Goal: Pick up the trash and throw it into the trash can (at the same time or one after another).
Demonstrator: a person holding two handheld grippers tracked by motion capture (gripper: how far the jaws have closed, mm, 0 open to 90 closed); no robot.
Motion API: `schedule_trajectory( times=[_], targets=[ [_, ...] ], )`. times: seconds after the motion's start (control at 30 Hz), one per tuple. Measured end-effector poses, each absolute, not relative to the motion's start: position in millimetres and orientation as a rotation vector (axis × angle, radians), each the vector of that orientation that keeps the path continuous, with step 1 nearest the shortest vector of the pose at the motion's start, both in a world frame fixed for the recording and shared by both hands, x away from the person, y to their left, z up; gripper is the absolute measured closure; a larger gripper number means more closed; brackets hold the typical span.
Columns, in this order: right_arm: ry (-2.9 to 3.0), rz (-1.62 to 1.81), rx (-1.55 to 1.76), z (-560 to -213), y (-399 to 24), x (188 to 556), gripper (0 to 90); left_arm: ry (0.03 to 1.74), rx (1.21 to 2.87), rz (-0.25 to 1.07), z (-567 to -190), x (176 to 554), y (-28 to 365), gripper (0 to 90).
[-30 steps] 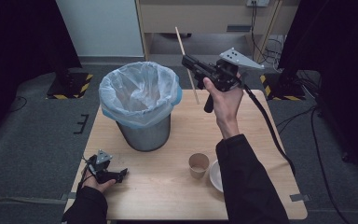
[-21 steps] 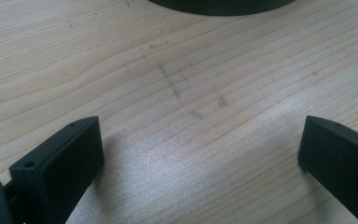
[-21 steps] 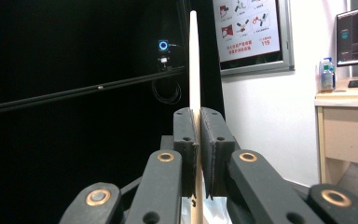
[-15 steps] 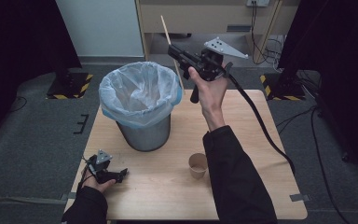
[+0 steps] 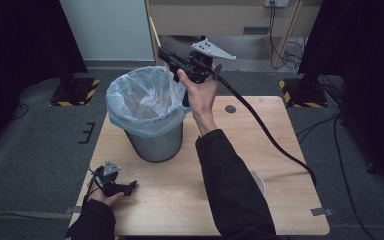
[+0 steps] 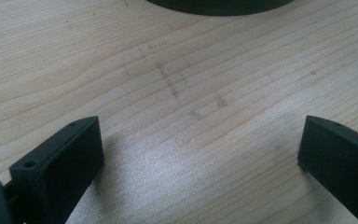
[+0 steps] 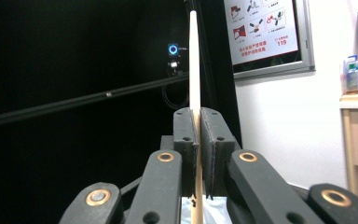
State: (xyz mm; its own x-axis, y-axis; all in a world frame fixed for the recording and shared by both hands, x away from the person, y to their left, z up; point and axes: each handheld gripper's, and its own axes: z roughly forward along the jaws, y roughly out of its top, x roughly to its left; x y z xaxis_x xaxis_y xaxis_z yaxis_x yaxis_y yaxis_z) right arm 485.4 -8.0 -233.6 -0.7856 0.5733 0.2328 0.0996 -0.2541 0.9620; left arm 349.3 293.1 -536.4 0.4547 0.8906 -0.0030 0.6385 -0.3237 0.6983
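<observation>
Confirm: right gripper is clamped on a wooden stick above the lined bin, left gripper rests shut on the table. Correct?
Not quite. The left gripper is open: the left gripper view shows its jaws standing wide apart over bare table. The rest holds: the right gripper is clamped on the wooden stick, above the lined bin in the high view.

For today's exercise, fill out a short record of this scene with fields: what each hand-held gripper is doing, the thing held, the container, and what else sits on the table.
right hand-held gripper: shut on a thin wooden stick, raised over the far rim of the bin
wooden stick: upright between the closed jaws, lower end over the bin's bag
left hand-held gripper: jaws open, nothing between them, resting low on the table
bin: grey, lined with a pale blue bag
table: light wood
white dish: near the right sleeve, partly hidden
</observation>
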Motion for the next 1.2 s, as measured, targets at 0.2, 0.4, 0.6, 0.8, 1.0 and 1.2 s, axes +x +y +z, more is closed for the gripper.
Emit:
schedule_trajectory(
  times=[0.2,0.4,0.6,0.8,1.0,1.2],
  targets=[
    [1.669,2.095,0.846,-252,10,498,85.9,1.267,2.074,0.513,-537,349,292,0.0],
    [1.672,2.093,0.856,-267,23,507,82.6,1.265,2.074,0.512,-537,350,292,0.0],
    [1.665,2.069,0.844,-264,20,502,72.8,1.265,2.074,0.512,-537,350,292,0.0],
    [1.639,2.069,0.807,-243,-8,480,64.3,1.264,2.076,0.509,-536,350,292,0.0],
    [1.650,1.997,0.817,-236,-59,456,59.8,1.264,2.076,0.511,-536,350,291,0.0],
    [1.657,1.905,0.876,-240,-116,430,56.0,1.265,2.075,0.510,-536,350,291,0.0]
  ],
)
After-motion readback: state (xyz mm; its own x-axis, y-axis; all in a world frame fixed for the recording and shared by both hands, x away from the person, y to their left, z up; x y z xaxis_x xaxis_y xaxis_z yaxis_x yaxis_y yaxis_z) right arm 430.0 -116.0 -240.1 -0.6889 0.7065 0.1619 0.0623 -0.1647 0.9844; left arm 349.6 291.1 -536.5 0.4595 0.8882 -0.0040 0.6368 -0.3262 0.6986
